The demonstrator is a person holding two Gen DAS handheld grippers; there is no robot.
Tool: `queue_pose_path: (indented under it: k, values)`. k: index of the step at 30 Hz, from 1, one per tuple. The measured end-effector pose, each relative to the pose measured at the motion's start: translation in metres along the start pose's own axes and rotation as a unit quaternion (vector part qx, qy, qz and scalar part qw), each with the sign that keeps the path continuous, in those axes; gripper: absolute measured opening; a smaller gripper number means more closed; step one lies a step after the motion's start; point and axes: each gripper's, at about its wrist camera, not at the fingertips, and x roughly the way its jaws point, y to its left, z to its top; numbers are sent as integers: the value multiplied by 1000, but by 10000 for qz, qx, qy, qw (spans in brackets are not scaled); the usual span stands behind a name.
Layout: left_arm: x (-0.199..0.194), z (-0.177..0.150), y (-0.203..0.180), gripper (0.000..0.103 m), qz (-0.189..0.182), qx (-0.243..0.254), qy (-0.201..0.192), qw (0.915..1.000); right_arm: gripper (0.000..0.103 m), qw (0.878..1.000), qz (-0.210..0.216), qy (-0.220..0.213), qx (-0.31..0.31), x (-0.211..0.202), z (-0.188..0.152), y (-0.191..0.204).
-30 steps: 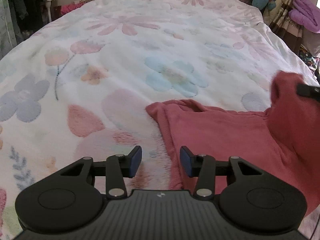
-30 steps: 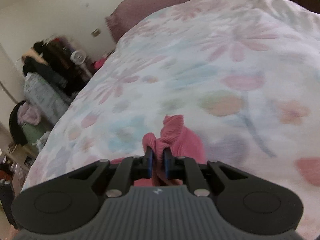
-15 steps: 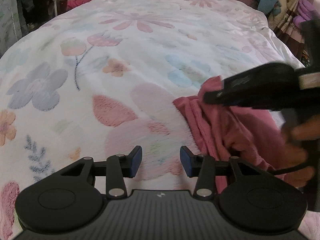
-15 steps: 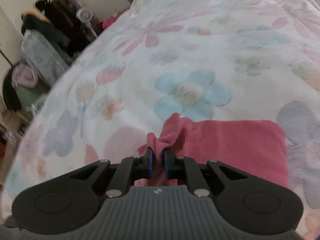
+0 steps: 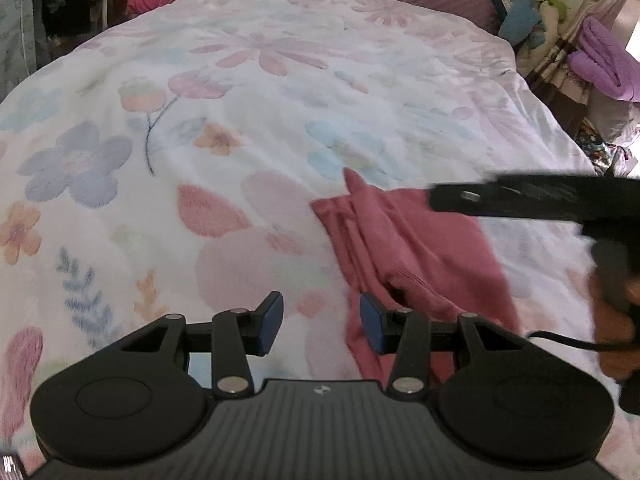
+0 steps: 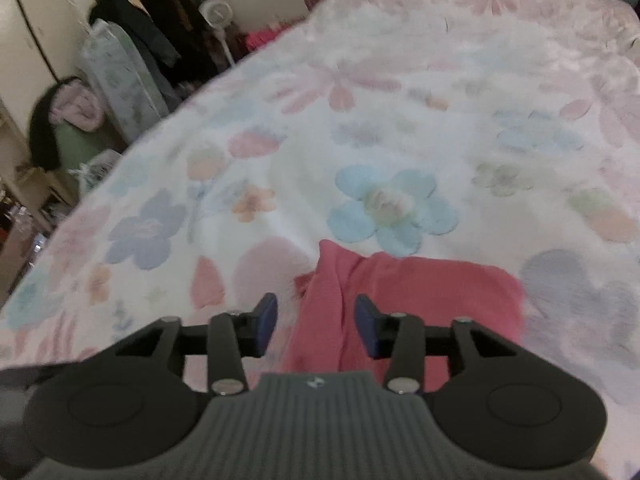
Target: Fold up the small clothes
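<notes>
**Pink knit garment loose on the flowered bed, both pairs of fingers spread**

The right gripper (image 6: 316,324) has its blue-padded fingers (image 6: 266,322) opening. A raised fold of the pink ribbed knit garment (image 6: 420,292) stands in the gap between them, but neither pad presses on it. From that fold the cloth spreads to the right as a flat, roughly rectangular panel with a rounded far corner, while a narrow peak of fabric points up toward the head of the bed.

The left gripper (image 5: 320,322) holds its fingers (image 5: 270,324) spread with nothing between them; only bedcover shows in the gap. Its right finger stands just over the near edge of the garment (image 5: 400,248), which here looks rumpled, with several long creases running along its left side and a dark pocket where one layer lifts.

The garment lies on a white fleece bedcover printed with pastel flowers (image 5: 280,120). In the left view the right gripper's dark body crosses above the cloth, held by a hand (image 5: 612,320) at the picture's right edge.
</notes>
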Motion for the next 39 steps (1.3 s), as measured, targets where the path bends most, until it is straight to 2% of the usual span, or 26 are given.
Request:
queue_pose_path:
  k: [2, 4, 6, 7, 8, 11, 14, 18, 20, 21, 23, 28, 34, 37, 39]
  values:
    - [-8, -6, -3, 49, -229, -112, 75, 9996, 45, 9999, -52, -93, -8, -32, -16, -8]
    - [-12, -12, -3, 49, -640, -449, 195, 9968, 44, 9996, -257, -99, -56, -56, -39, -17]
    - [-12, -18, -3, 49, -1051, -832, 271, 9906, 33, 9986, -491, -102, -149, -73, -64, -24]
    - [-10, -20, -4, 49, -1176, -957, 277, 9880, 24, 9981, -588, -97, -143, -78, -77, -29]
    - [-8, -21, -7, 49, -1247, -1039, 305, 9863, 23, 9984, -561, -86, -78, -81, -88, -34]
    - [-1, -24, -18, 49, -1229, -1152, 355, 9851, 23, 9997, -180, 2, 167, -78, -112, -48]
    - [3, -25, -25, 49, -978, -1124, 373, 9881, 23, 9999, 52, 49, 83, -64, -121, -48]
    - [2, -21, -24, 49, -933, -1198, 426, 9875, 23, 9997, -34, 259, 41, -34, -120, -49]
    - [-3, -23, -21, 49, -911, -1191, 439, 9877, 4, 9996, 81, 267, 62, -30, -117, -51]
    - [-4, -22, -19, 49, -898, -1171, 464, 9880, 4, 9993, 277, 248, 37, -33, -116, -49]
    - [-6, -25, -13, 49, -846, -1142, 617, 9879, 3, 9979, 559, 224, -255, -42, -115, -36]
    - [-3, -42, 5, 49, -772, -1369, 774, 9845, 0, 9855, 1049, 540, -1215, -45, -130, 10]
    - [-3, -51, 5, 51, -792, -1181, 869, 9860, 0, 9794, 1097, 962, -1393, -15, -154, 32]
    - [-3, -50, 4, 58, -915, -1155, 797, 9859, 4, 9837, 1071, 868, -1156, -28, -155, 25]
    - [0, -50, 3, 67, -1079, -1238, 696, 9840, 4, 9881, 929, 701, -1003, -46, -154, 17]
